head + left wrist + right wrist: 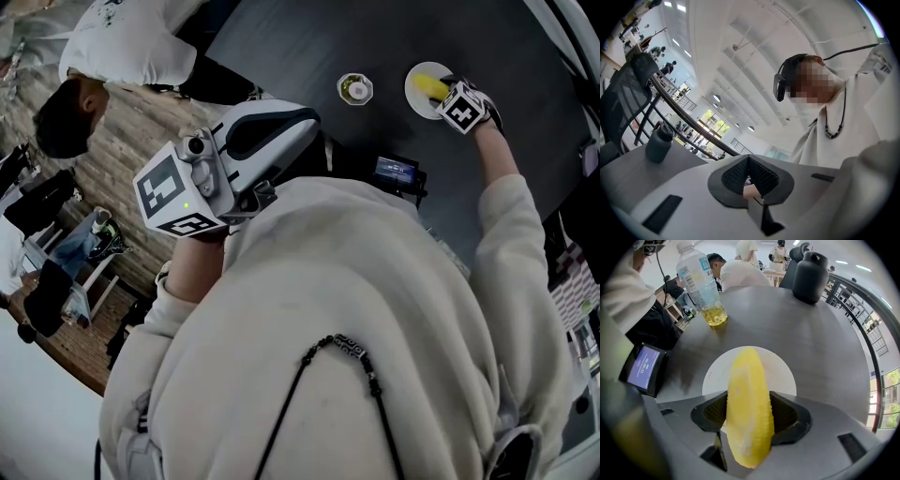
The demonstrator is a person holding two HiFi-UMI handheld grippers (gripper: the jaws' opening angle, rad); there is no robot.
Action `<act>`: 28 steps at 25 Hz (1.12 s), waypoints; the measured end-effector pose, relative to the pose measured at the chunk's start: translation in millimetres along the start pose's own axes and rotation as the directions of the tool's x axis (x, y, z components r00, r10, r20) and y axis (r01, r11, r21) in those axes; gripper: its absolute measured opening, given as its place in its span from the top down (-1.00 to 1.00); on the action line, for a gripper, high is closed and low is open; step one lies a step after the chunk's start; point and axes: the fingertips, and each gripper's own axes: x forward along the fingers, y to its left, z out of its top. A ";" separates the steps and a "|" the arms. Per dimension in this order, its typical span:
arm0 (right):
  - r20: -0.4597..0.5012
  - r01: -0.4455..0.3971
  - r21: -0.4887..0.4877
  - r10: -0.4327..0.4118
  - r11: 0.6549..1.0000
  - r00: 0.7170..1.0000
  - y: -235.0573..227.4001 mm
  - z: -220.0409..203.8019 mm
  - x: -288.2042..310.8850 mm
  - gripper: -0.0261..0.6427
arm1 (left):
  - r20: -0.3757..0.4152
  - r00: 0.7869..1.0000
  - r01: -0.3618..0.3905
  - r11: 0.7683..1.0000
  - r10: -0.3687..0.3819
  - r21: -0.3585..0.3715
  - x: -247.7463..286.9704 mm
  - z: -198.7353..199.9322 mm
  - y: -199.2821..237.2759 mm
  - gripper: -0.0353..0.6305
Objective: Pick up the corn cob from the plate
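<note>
A yellow corn cob (747, 404) lies on a small white plate (783, 371) on the dark round table. My right gripper (749, 416) points straight down over it, and its two black pads sit against the cob's sides. In the head view the same gripper (452, 96) covers the near end of the corn cob (428, 86) on the plate (417, 94) at the far right. My left gripper (281, 131) is held level near the person's chest, away from the table. Its jaws (749, 180) are shut with nothing between them.
A clear bottle (701, 282) with a little yellow liquid stands left of the plate, seen from above in the head view as a bottle (355, 90). A small screen device (644, 367) lies at the table's near left. A dark flask (810, 270) stands far back. A railing runs along the right.
</note>
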 end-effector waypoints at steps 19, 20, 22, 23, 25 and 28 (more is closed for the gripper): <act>0.064 0.047 0.156 -0.058 0.987 0.996 11.6 -7.4 -16.3 0.15 | -0.004 1.000 -0.021 1.000 0.021 -0.020 -3.5 -1.4 7.3 0.88; 0.067 0.047 0.166 -0.059 0.985 0.996 12.9 -7.6 -18.6 0.15 | -0.014 1.000 -0.023 1.000 0.023 -0.018 -2.4 -1.0 7.5 0.88; 0.071 0.048 0.180 -0.061 0.982 0.996 15.5 -7.4 -23.1 0.15 | -0.036 0.999 -0.024 1.000 0.024 -0.014 0.5 -0.8 9.1 0.88; 0.074 0.048 0.188 -0.063 0.981 0.995 16.4 -7.3 -24.9 0.15 | -0.045 0.999 -0.020 1.000 0.019 -0.015 2.4 -0.7 10.3 0.88; 0.086 0.047 0.210 -0.066 0.977 0.994 16.7 -6.1 -27.0 0.15 | -0.060 0.998 -0.013 1.000 0.011 -0.023 6.5 -1.0 14.2 0.88; 0.126 0.051 0.256 -0.086 0.965 0.988 14.3 -0.4 -31.1 0.15 | -0.081 0.997 -0.010 0.999 0.008 -0.030 11.7 -2.6 19.4 0.88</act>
